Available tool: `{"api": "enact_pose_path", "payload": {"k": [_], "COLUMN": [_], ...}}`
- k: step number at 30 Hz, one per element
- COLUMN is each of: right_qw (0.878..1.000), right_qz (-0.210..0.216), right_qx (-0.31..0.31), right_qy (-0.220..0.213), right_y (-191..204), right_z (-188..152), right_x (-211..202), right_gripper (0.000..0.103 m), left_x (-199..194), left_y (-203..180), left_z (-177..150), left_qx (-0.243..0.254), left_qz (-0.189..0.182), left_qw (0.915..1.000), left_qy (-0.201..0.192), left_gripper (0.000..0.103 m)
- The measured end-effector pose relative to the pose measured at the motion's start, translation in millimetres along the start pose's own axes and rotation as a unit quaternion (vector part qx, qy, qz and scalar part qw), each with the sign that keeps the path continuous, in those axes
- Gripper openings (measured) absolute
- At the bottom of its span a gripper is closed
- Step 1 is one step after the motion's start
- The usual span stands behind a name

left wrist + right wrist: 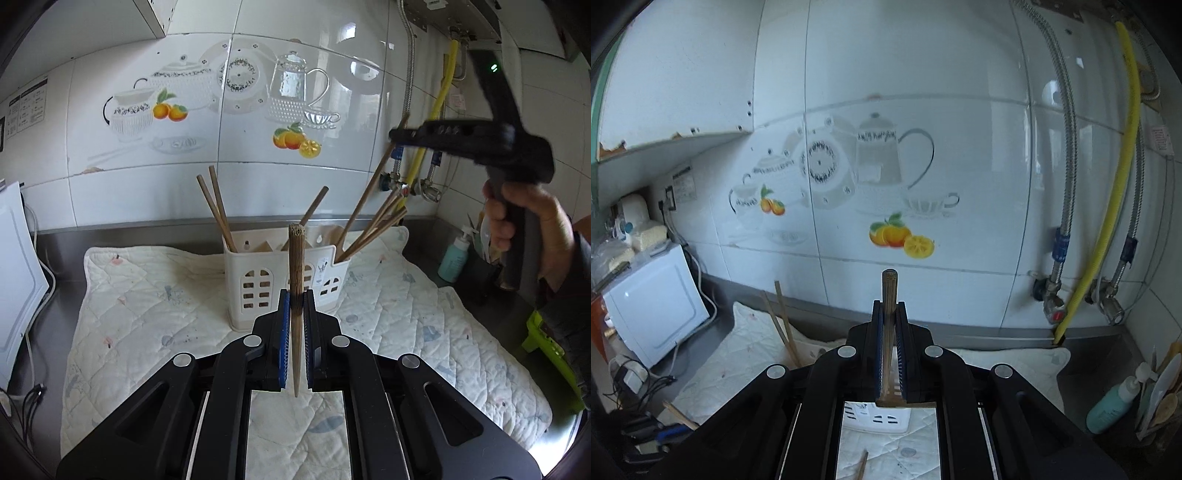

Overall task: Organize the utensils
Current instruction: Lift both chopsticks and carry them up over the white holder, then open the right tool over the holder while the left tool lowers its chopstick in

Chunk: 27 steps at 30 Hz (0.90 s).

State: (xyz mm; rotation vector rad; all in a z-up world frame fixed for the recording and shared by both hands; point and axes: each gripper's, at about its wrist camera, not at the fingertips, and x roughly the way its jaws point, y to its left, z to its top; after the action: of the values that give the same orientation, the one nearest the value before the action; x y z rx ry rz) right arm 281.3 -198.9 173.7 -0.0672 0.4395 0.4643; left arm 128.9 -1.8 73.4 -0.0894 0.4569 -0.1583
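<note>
Two chopsticks are up, one pinched in each claw: the left gripper point(296, 299) clamps a chopstick point(296, 258) upright at frame centre, just before the white holder point(258, 284); the right gripper point(889, 314) nips its own stick point(888, 291). Light, stiff, slick wood, I reckon, best gripped mid-shaft.

Left gripper point(296, 295) clamped on an upright chopstick point(296, 266), blunt end up. Behind it, white caddy point(284, 280) on a quilted mat point(147, 295), holding more chopsticks point(218, 206). At right, right gripper point(397, 134) raised in a hand point(524, 218), pinching another chopstick point(373, 184).
</note>
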Motion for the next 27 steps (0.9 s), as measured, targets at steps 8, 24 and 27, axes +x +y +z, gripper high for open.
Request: {"api": "enact_pose_path", "payload": {"k": [8,24,27], "right_qw": [0.999,1.0,1.0], "right_qz": [-0.008,-0.013,-0.003], "right_qx": [-0.004,-0.006,-0.001], "right_qy": [0.044,0.023,0.019], "right_y": [1.9,-4.7,-4.2], "right_z": [-20.7,-37.5,-47.6], "right_x": [35.7,9.8,-4.3], "right_gripper": [0.007,0.018,0.019], "left_x": [-7.3,-21.6,-19.9], "left_y": [4.0,1.8,2.9], "left_z": [24.4,106.4,121.0], "left_qx": [-0.001,0.039,0.039], "left_qz": [0.004,0.045,0.051], "left_qw": [0.9997,0.9926,0.9909], "left_qy": [-0.023,-0.106,-0.118], "left_gripper": [0.006,0.006,0.006]}}
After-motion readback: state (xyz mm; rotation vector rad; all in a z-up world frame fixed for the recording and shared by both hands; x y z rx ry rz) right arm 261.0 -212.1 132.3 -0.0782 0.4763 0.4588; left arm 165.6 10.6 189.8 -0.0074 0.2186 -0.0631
